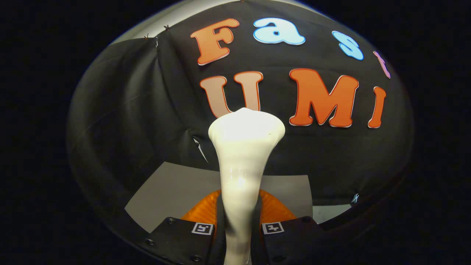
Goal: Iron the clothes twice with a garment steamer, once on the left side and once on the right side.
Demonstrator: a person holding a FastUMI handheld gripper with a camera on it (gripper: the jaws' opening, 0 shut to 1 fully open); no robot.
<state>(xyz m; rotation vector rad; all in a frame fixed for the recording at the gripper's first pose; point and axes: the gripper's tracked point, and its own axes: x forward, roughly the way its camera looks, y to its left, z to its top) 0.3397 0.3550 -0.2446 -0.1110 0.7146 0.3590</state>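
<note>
Gripping the white steamer point(243, 162) by its narrow neck, the gripper point(238, 235) has both fingers pressed against the handle, one on each side, so the flared head rises just ahead of them toward the black cloth wall point(125, 110). The glossy plastic looks stiff and smooth, probably slippery, and with the wide head above the hold it is likely top-heavy, so the waist where the neck is thinnest seems the sound place to clamp. An orange part point(200, 211) sits behind the neck just above the fingers, over a grey sheet point(173, 187); no clothing can be made out.
</note>
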